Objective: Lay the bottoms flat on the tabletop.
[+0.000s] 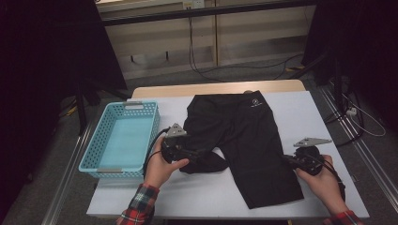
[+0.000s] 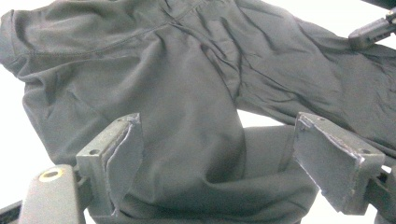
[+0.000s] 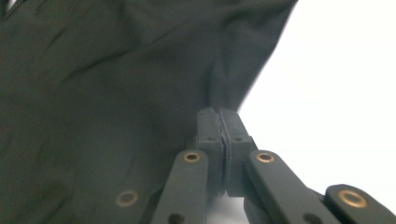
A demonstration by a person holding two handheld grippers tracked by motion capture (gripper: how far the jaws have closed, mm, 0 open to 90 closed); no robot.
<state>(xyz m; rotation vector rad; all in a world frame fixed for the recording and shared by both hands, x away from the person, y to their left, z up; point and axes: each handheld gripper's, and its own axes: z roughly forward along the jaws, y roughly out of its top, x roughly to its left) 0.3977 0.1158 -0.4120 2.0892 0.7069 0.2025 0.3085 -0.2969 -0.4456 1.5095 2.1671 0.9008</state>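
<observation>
The pair of black stretchy fabric shorts [image 1: 248, 140] lies mostly flat beside the empty turquoise plastic basket [image 1: 141, 110], folding barely begun: the right gripper [image 3: 223, 122] pinches its outer edge (seemingly), the left gripper [image 2: 219, 158] gapes over the bunched leg.

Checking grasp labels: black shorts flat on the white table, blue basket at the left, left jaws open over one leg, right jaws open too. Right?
One thing is off: the right gripper is not open. The right gripper view shows its jaws pressed together at the edge of the black shorts. The rest stands: the blue basket sits at the table's left, and the left gripper has open jaws astride one leg.
</observation>
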